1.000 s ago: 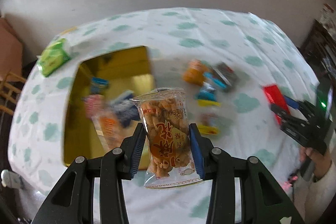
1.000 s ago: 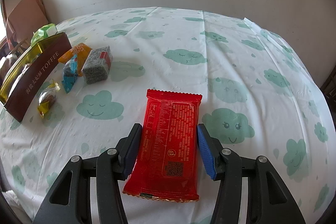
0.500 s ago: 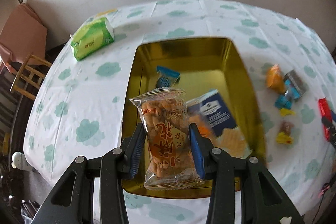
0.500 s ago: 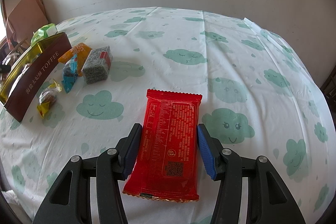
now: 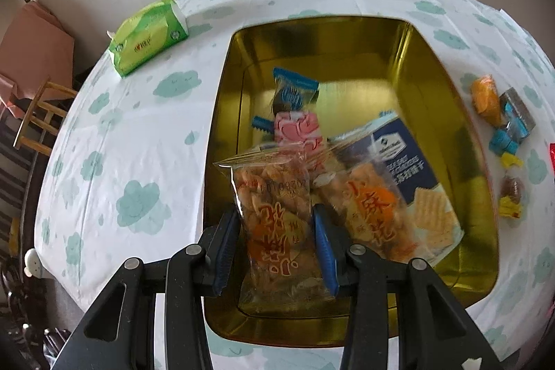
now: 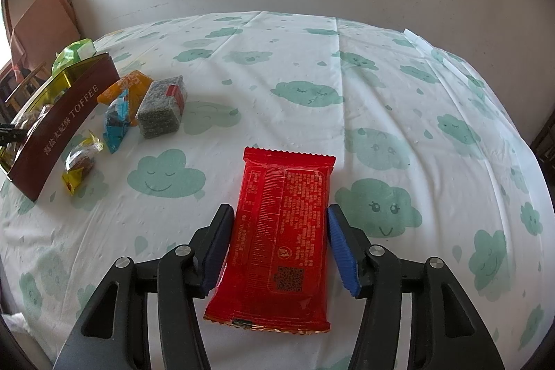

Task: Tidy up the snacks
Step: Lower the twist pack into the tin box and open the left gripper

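Now over the gold tin (image 5: 437, 65), not beside it as a sec ago: left gripper (image 5: 275, 241) clamped on a clear bag of orange crackers (image 5: 277, 217), bag upright btwn the blue pads, hanging above the tin's near end. Tin seen far more head-on than before, filling the view. Inside: blue cookie pack (image 5: 293, 89), pink pack (image 5: 300, 130), blue-and-white cracker box (image 5: 399, 162), a 2nd orange bag (image 5: 371, 214) just right of the held one. Green tissue pack (image 5: 149, 35) on the tablecloth (image 5: 138, 134) left of tin; loose sweets (image 5: 504, 123) on the cloth to the right.

Right gripper (image 6: 281, 245) in the same spot as before, jaws easing apart, slightly wider than a sec ago. Red packet (image 6: 277, 231) flat on the cloth btwn the pads; thin gap showing on the right pad's side, left side too close to tell. Tin's brown side (image 6: 62, 123) far left, w/ orange, blue, grey and yellow snacks (image 6: 159, 106) lying just beside it, unmoved.
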{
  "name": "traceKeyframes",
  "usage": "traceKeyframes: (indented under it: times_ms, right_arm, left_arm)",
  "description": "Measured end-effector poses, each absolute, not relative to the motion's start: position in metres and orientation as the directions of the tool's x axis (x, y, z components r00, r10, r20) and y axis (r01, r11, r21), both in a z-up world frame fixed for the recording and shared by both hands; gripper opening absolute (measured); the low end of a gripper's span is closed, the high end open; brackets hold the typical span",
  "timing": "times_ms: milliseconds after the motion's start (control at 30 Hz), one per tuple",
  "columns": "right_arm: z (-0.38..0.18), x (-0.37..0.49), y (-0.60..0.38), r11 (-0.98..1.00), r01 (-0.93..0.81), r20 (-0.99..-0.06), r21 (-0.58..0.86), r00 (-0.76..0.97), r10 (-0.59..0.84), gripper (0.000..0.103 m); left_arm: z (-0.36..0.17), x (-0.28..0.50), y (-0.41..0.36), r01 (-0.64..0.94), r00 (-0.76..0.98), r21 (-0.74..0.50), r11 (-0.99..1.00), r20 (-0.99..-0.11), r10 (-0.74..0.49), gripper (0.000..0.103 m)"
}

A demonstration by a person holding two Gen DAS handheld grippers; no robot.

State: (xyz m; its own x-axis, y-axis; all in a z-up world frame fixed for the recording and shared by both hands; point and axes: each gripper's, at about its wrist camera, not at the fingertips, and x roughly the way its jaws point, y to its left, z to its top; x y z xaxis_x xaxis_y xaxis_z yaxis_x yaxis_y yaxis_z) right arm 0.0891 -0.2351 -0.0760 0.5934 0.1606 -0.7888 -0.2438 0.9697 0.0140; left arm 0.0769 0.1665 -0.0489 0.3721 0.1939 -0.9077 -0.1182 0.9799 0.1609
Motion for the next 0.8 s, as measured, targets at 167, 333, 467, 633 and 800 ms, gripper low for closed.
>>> traceKeyframes:
  times_ms: [167,333,467,633,800]
  right_arm:
    - [-0.0761,0.089,-0.235,0.97,-0.244,-0.789,0.014,0.593,0.161,0.057]
    - [-0.0761,0.0887,-0.2346,0.97,-0.243,-0.789,0.014,0.594,0.16,0.058]
    - [-0.0762,0.0887,-0.2345,0.97,-0.242,-0.789,0.014,0.594,0.159,0.059]
    - [-0.0762,0.0885,-0.2338,0.97,-0.242,-0.789,0.014,0.594,0.159,0.059]
    - [-0.0763,0.0884,-0.2338,0.97,-0.241,-0.789,0.013,0.594,0.159,0.06]
  left_arm:
    - [-0.0547,0.0757,0.1691,-0.12,0.364,0.157,0.98,-0.912,0.19,0.037]
    - [-0.056,0.0752,0.1683,-0.117,0.363,0.159,0.98,-0.912,0.191,0.039]
    - [-0.0554,0.0768,0.167,-0.116,0.361,0.17,0.979,-0.91,0.201,0.04]
    - [-0.0524,0.0766,0.1654,-0.109,0.367,0.177,0.978,-0.907,0.205,0.04]
    - [-0.048,0.0745,0.1636,-0.101,0.379,0.166,0.981,-0.905,0.192,0.046]
